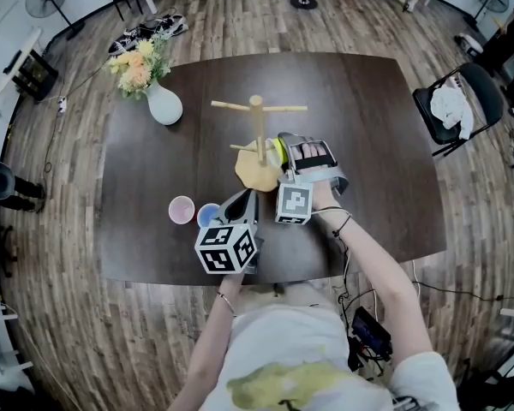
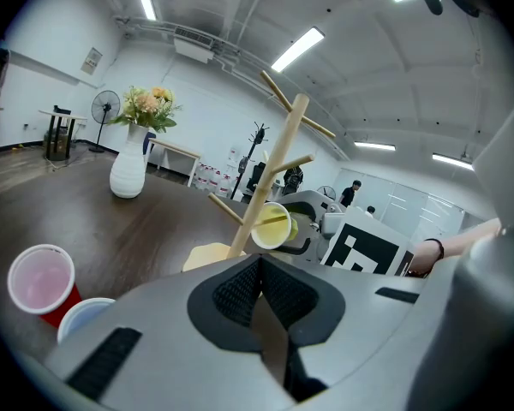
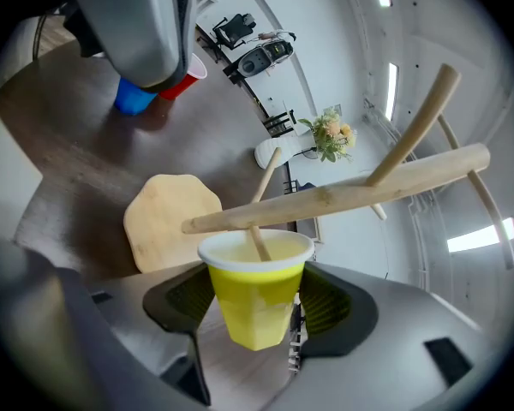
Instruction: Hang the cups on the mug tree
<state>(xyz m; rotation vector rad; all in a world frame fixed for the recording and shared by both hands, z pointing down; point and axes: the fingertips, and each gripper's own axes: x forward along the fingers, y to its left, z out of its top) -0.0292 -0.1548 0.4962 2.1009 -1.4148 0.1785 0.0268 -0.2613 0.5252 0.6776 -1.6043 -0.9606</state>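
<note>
My right tool (image 3: pixel 259 315) is clamped on the yellow cup (image 3: pixel 253 272), a peg (image 3: pixel 259 242) of the mug tree (image 3: pixel 343 195) poking into its mouth. My left tool (image 2: pixel 259 294) is pressed together, empty, near the red cup (image 2: pixel 41 282) and blue cup (image 2: pixel 84 317) on the surface (image 1: pixel 368 144). The vase (image 1: pixel 164 104) stands well apart.

yellow cup (image 3: pixel 254 291) in gripper (image 3: pixel 257 305), clamped — mug tree (image 3: pixel 343 194) peg (image 3: pixel 259 245) inside

Cups (image 1: pixel 182 209) before vase (image 1: pixel 164 105), left of mug tree (image 1: pixel 257 135)
</note>
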